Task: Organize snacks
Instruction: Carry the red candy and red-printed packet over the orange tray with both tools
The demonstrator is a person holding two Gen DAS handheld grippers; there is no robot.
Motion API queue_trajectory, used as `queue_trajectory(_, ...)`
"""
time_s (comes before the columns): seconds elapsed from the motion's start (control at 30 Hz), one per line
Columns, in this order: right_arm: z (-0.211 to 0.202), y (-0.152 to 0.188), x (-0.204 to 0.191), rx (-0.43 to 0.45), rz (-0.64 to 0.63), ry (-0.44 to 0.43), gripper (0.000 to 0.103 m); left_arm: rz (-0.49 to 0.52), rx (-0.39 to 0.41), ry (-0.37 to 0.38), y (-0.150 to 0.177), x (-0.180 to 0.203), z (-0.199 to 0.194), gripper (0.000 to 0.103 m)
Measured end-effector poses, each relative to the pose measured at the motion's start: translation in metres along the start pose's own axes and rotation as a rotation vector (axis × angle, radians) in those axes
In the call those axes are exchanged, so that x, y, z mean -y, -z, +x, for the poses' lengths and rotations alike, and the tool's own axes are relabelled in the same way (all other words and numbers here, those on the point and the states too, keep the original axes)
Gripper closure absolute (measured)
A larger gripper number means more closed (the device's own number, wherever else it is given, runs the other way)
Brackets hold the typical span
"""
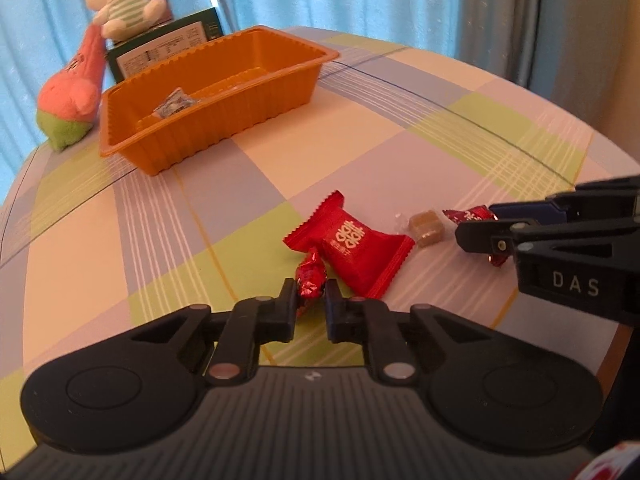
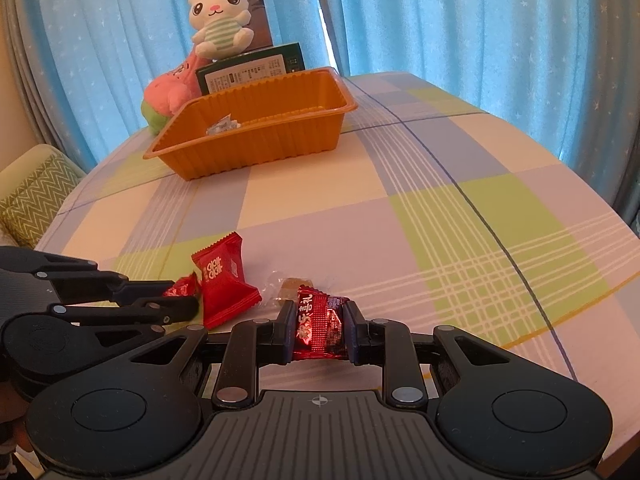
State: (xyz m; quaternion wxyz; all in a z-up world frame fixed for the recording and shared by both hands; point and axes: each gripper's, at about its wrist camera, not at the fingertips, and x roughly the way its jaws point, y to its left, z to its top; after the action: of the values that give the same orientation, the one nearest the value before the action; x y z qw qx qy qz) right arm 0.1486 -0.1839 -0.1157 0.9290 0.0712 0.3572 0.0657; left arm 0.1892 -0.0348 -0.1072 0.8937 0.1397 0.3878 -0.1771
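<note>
Left gripper: the black two-finger left gripper (image 1: 311,294) is clamped on a small red foil twist-wrapped candy (image 1: 310,276), fingers pressed to both its sides, low over the near part of the table.
Right gripper: the black two-finger right gripper (image 2: 319,314) is clamped on a dark red foil candy with white lettering (image 2: 320,326), which fills the gap between its fingers; in the left wrist view it comes in from the right edge (image 1: 476,226).
Table: a round table covered by a pastel checked cloth of green, blue, cream and lilac squares (image 2: 440,208) carries everything.
Loose snacks: a bright red pillow-shaped snack packet with white print (image 1: 350,242) lies near the table's front edge, touching the left gripper's candy; just beside it sits a brown cube sweet in clear wrap (image 1: 426,226), between the packet and the right gripper.
Tray: an orange ribbed plastic rectangular tray (image 1: 208,128) stands toward the far edge, well apart from the loose snacks; inside lies one small pale wrapped sweet (image 1: 174,106).
Far edge: behind the tray stand a green printed box (image 2: 252,68), a pink and green plush toy (image 1: 74,88) and a white plush animal in a green striped shirt (image 2: 220,20).
Backdrop: blue curtains with small stars (image 2: 460,20).
</note>
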Motion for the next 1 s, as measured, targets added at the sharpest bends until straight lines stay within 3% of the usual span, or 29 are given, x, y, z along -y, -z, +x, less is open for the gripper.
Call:
queue_trajectory(0.27,-0.005,-0.007,0.0,0.028,-0.006,-0.001,0.078,-0.12,0.023,-0.015,-0.003,-0.012,-0.013,0.091)
queue_trajectory(0.57,-0.008,-0.035,-0.001,0.084,-0.019,-0.017,0.078,-0.233,0.1,-0.057,-0.025,-0.032,-0.031,0.091)
queue_trajectory(1.0,0.014,-0.093,-0.012,0.159,-0.102,-0.045,0.078,-0.29,0.202,-0.077,-0.073,-0.057,-0.029,0.091)
